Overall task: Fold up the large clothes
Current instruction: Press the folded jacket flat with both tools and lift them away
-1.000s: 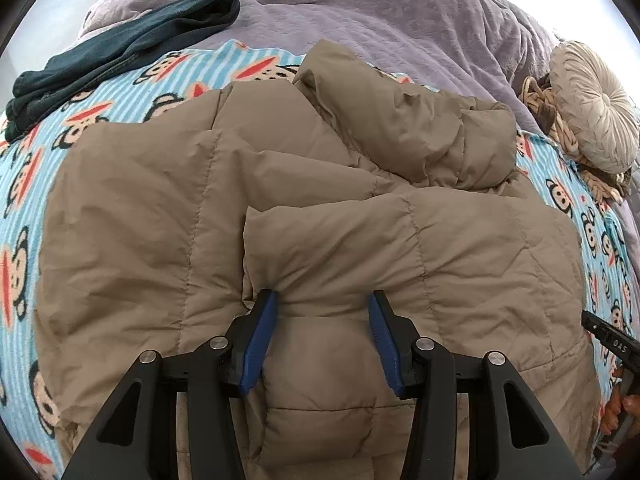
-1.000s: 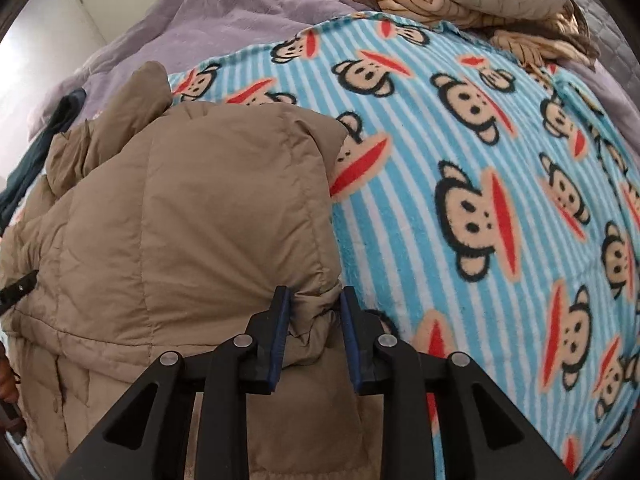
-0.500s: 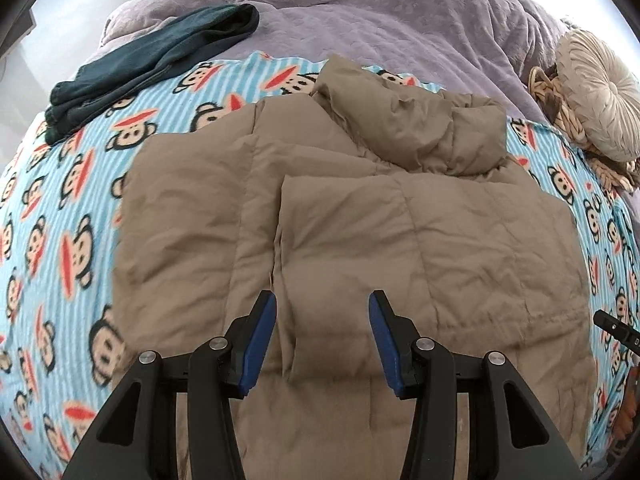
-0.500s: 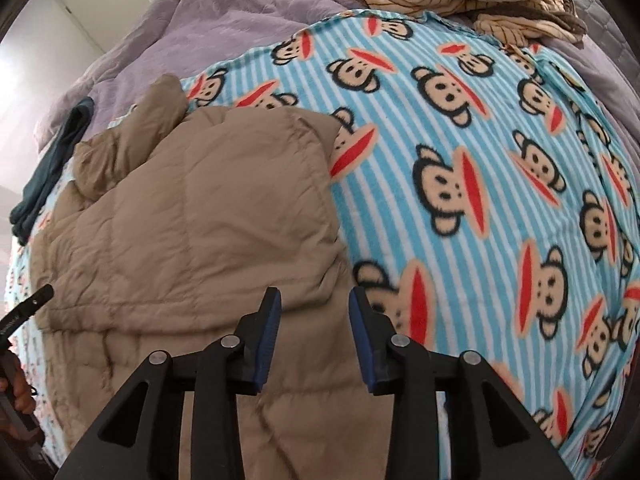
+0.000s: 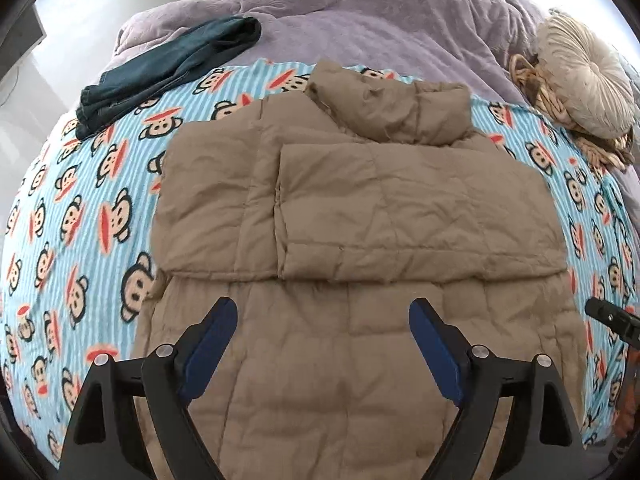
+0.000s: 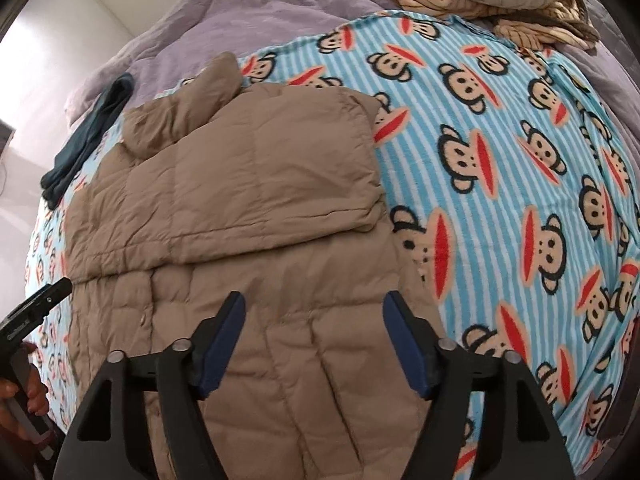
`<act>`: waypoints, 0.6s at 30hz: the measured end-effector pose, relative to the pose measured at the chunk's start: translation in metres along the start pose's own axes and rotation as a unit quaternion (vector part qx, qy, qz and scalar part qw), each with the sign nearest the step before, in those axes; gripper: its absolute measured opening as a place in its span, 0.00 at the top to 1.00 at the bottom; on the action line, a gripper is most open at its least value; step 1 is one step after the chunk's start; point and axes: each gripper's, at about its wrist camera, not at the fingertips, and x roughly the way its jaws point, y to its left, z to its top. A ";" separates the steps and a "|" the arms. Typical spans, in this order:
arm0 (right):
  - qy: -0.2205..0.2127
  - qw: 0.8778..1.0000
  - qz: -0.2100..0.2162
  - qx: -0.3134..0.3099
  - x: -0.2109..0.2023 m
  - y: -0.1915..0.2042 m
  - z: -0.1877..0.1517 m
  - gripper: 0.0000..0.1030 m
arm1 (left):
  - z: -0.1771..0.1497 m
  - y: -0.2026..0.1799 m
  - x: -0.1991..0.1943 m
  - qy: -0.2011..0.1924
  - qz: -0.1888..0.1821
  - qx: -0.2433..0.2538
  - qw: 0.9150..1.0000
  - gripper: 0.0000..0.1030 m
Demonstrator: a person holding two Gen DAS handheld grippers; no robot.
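Tan quilted jacket (image 5: 360, 208) is spread, sleeves folded in, on the monkey-print blanket (image 5: 80, 216). No writing can be read. Left gripper (image 5: 323, 336) and right gripper (image 6: 313, 330) have just been opened wide, nothing between them

- A bed (image 5: 400, 20) under a lilac cover is filling the frame.
- A monkey-print blanket (image 5: 80, 216) is lying across it.
- A tan puffer jacket (image 5: 360, 208) is resting at centre.
- Dark folded trousers (image 5: 168, 68) are lying upper left.
- A round cushion (image 5: 584, 84) is sitting upper right.

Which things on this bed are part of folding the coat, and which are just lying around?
Part of the job: tan puffer coat, left gripper, right gripper.

Lying about: dark teal garment, round cream cushion, monkey-print blanket.
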 end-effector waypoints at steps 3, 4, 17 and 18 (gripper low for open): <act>0.004 1.000 0.014 -0.004 -0.002 0.003 -0.005 0.23 | -0.012 -0.003 -0.011 0.005 0.012 -0.004 1.000 0.14; 0.005 1.000 0.017 -0.005 -0.002 0.004 -0.007 0.23 | -0.015 -0.004 -0.014 0.006 0.012 -0.006 1.000 0.14; 0.015 1.000 0.020 0.001 -0.033 -0.004 -0.054 0.16 | -0.084 -0.018 -0.043 0.033 0.006 -0.003 0.999 0.00; 0.017 1.000 0.019 0.003 -0.034 -0.004 -0.058 0.15 | -0.090 -0.017 -0.044 0.036 0.004 -0.004 0.999 0.00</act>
